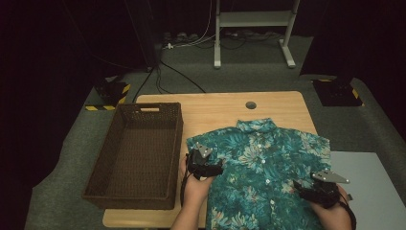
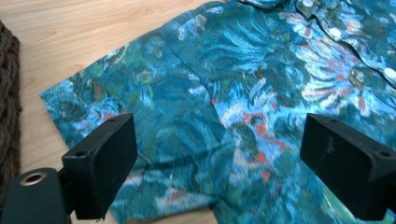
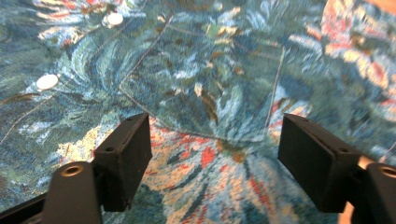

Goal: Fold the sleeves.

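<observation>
Grippers are hovering over a floral shirt lying flat and buttoned, collar away from the person, on the wooden table: the left gripper at its sleeve, the right gripper above the chest pocket, both spread wide, gripping nothing. Folding is not yet showing; the wicker basket beside it is sitting empty.

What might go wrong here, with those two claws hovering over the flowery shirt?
Both are guesses. The left gripper is open over the seam where the sleeve meets the body of the shirt; closing there might pinch only the top layer, so the shirt bunches rather than folds. The right gripper is open over the chest pocket, and a jaw might snag its stitched edge. The shirt's hem also runs past the table's near edge, so a tug may drag it off.
</observation>
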